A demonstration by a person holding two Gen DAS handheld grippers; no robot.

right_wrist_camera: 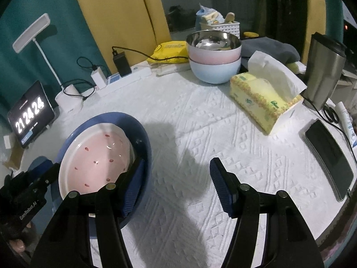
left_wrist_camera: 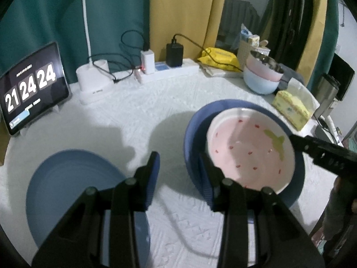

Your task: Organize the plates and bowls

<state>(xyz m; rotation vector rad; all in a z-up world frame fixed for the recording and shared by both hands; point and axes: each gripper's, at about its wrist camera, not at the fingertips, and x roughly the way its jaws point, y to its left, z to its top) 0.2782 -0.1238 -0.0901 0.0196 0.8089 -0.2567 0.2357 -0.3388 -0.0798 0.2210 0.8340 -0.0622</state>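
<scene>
Plates and bowls on the white-covered table

A dark blue deep plate (left_wrist_camera: 194, 134) sits on the cloth with a pink strawberry-patterned plate (left_wrist_camera: 247, 147) resting tilted inside it, the pink one's white rim raised on one side and its face scattered with small red marks and a green leaf shape. A flat light blue plate (left_wrist_camera: 73, 178) lies by itself on the cloth, well apart from that pair. Toward the back edge a pink bowl (right_wrist_camera: 214, 52) with a shiny steel interior is nested upright in a pale blue bowl (right_wrist_camera: 215, 71).
</scene>
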